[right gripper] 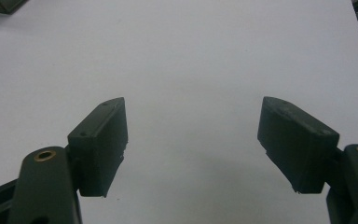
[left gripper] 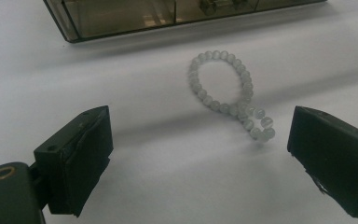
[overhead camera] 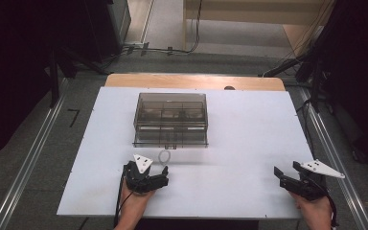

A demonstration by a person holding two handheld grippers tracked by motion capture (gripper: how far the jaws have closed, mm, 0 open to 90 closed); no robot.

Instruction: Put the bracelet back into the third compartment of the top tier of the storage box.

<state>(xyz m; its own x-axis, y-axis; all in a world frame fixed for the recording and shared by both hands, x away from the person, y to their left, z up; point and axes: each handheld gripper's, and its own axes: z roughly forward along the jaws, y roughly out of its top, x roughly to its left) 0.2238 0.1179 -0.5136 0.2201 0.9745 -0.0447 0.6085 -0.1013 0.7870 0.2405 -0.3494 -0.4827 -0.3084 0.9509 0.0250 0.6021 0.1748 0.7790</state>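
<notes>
The counter is plain white, with a light wooden strip along its far edge, and the box on it is smoky, see-through grey-brown plastic. The bead bracelet is pale, milky grey-white. Both the left hand-held gripper and the right hand-held gripper are matt black with small brass-coloured rings, each topped by a light grey plate.

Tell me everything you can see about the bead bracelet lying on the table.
The bracelet is a string of small, round, pale milky beads that look like glass or stone. It lies flat on the white table, twisted into one larger loop with a small crossed tail at one end. It sits just in front of the smoky clear plastic box, not touching it, and ahead of the open left claw, whose jaws stand apart from it.
</notes>
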